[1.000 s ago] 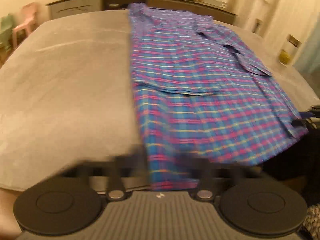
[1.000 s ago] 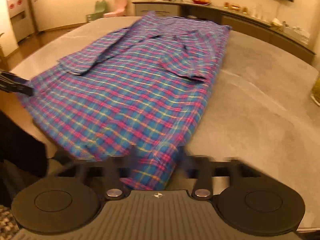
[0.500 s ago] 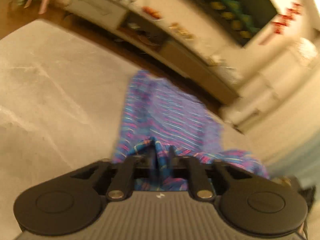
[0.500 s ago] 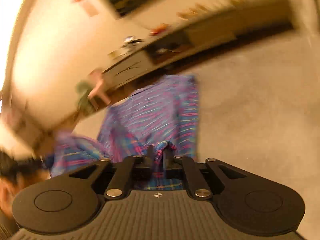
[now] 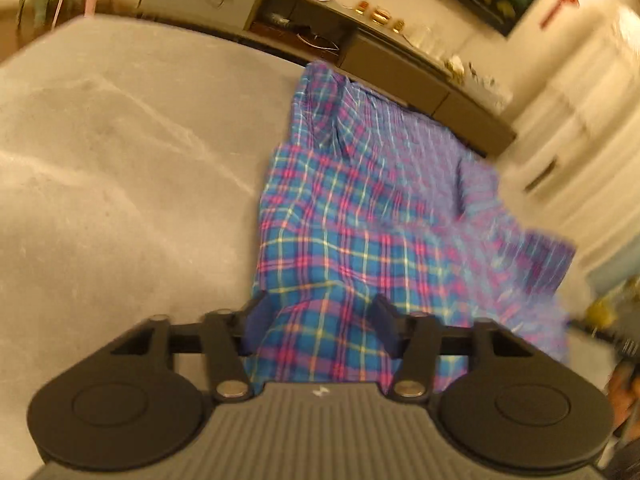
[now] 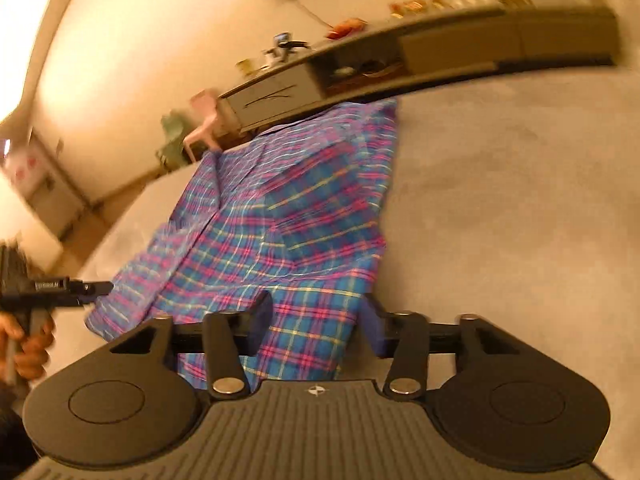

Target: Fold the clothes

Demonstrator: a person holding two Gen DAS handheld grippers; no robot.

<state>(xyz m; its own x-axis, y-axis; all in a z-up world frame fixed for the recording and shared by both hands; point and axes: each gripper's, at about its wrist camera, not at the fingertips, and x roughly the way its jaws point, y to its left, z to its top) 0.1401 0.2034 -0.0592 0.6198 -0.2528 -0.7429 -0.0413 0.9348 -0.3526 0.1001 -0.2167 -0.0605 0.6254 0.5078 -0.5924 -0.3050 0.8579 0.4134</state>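
Observation:
A blue and pink plaid shirt (image 5: 360,208) lies on the grey table (image 5: 120,160), its lower part doubled over onto itself. My left gripper (image 5: 320,308) hovers over the shirt's left edge. Its jaws stand apart and are closing, with cloth lying between them but not pinched. In the right wrist view the same shirt (image 6: 288,216) runs away from my right gripper (image 6: 316,304), which sits over the shirt's right edge. Its jaws are opening, and the loose fabric between them touches neither pad. The left gripper (image 6: 96,288) shows at the left there, held by a hand (image 6: 28,344).
A long low sideboard (image 5: 360,52) with small items on top stands behind the table (image 6: 500,200). A pink chair (image 6: 204,120) and a green one stand by the wall. Grey tabletop stretches to either side of the shirt.
Both grippers carried the shirt's near hem forward over the garment, pinching it. Their jaws now stand apart and the folded cloth lies loose on the shirt.

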